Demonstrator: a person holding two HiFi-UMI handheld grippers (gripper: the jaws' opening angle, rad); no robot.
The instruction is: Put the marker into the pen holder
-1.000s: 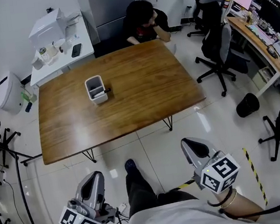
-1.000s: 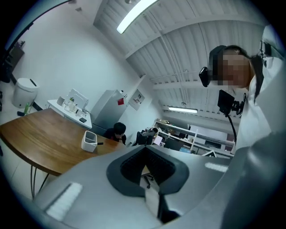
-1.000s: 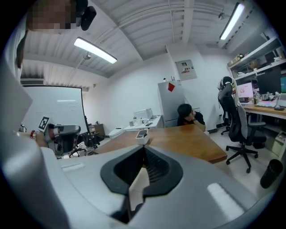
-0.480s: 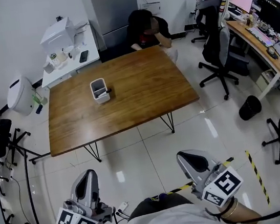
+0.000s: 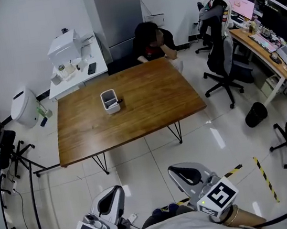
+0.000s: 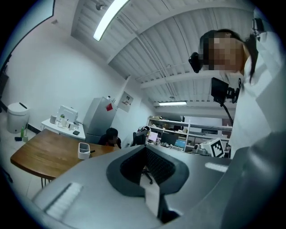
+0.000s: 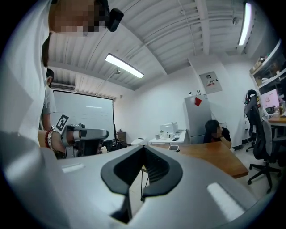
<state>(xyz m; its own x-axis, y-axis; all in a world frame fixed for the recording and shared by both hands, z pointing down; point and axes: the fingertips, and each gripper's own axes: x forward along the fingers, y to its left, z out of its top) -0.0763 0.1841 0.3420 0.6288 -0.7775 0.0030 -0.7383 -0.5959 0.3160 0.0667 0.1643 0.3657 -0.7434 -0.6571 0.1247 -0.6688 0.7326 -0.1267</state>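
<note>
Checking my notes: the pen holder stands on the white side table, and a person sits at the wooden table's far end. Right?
No: the head view shows the pen holder on the wooden table. A person does sit at that table's far end.

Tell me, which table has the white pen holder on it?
The big brown wooden table; the small white table behind it holds other things.
</note>
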